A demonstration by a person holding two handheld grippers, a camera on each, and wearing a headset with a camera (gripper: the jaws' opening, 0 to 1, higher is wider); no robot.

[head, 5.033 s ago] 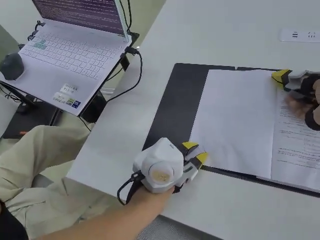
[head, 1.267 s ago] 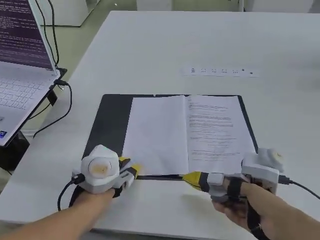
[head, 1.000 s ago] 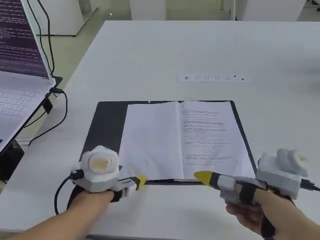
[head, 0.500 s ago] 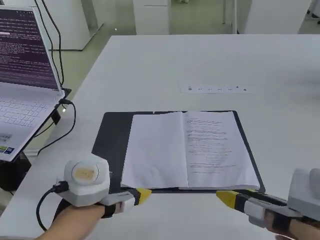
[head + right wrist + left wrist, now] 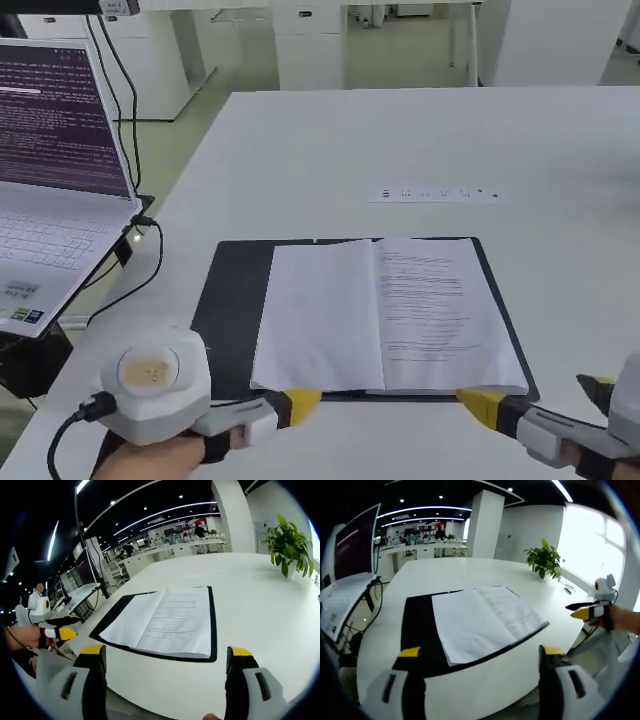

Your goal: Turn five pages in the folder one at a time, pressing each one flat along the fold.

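The yellow-tipped fingers point(image 5: 410, 652) of the left gripper point(image 5: 480, 652) are spread wide with nothing between them, and the fingers point(image 5: 240, 651) of the right gripper point(image 5: 165, 650) are spread just as wide, also with nothing in their grasp. A black folder point(image 5: 232, 310) lies open and flat on a white table point(image 5: 400, 140), directly in front of the person. Its left page point(image 5: 315, 315) is blank white paper. Its right page point(image 5: 435, 310) carries lines of printed text too small to read. The two pages meet at a fold running down the middle. A strip of black cover shows to the left of the blank page. In the head view, the left gripper is near the front left of the folder, close to the blank page's near edge. The right gripper sits near the front right corner, beside the printed page. From each gripper view, both grippers appear held off the paper, not touching it. An open laptop point(image 5: 50, 200) with a lit screen stands to the left of the table, and a dark cable point(image 5: 150, 260) trails from it. A small panel of sockets point(image 5: 435, 194) is set in the tabletop beyond the folder. A potted plant point(image 5: 545, 560) stands at the table's far side.
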